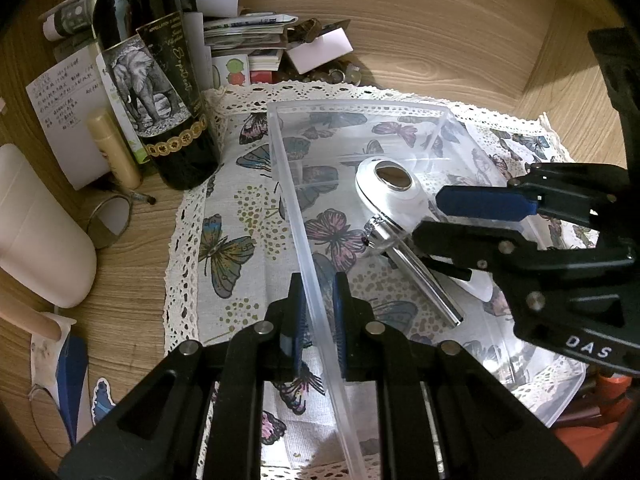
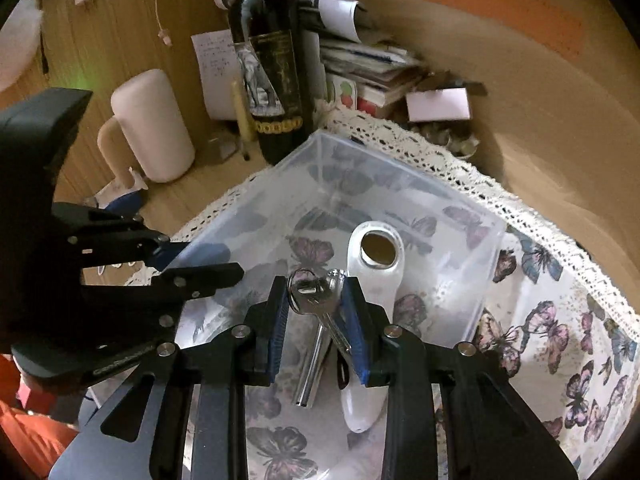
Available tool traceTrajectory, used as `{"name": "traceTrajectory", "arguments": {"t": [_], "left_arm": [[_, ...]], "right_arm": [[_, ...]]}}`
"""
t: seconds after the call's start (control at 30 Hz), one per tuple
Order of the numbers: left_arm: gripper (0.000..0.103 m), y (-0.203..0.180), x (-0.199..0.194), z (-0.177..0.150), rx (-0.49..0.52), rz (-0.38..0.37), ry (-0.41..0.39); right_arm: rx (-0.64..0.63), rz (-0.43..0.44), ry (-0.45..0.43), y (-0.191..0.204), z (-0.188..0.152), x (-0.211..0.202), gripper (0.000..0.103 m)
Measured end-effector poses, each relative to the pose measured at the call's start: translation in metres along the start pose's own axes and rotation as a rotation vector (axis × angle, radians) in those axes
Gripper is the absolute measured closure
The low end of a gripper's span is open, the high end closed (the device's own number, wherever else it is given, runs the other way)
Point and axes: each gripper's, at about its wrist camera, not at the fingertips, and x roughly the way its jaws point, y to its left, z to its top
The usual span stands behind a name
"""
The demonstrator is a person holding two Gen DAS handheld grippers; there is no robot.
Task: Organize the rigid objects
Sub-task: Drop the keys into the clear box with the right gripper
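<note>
Keys [image 2: 316, 300] sit pinched in the right claw [image 2: 320, 320], while the left claw [image 1: 318, 320] apparently clamps the clear bin's wall [image 1: 292, 200].

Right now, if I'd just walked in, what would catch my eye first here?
Probably the clear plastic box on the butterfly cloth, with a white magnifier lying inside. Over it, the right gripper pinches a bunch of keys, while the left gripper clamps the box's near wall. Behind, a dark wine bottle with an elephant label stands beside piled papers.
</note>
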Motion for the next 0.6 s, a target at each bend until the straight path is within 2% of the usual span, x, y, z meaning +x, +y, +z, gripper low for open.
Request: {"name": "traceTrajectory", "arguments": {"t": [0.23,0.4,0.6], "left_arm": [[0.090,-0.001,0.001,0.000,0.001,0.000,0.003],[0.090,-0.002,0.001,0.000,0.003,0.001,0.002],[0.090,-0.001,0.001,0.000,0.004,0.001,0.001]], "right_arm": [[0.025,-0.032,-0.029,-0.008,0.003,-0.011,0.077],[0.064,-0.076,-0.085,-0.021,0.002,-0.032,0.068],[0.131,-0.156,-0.133,-0.042,-0.009,-0.063,0.062]]}}
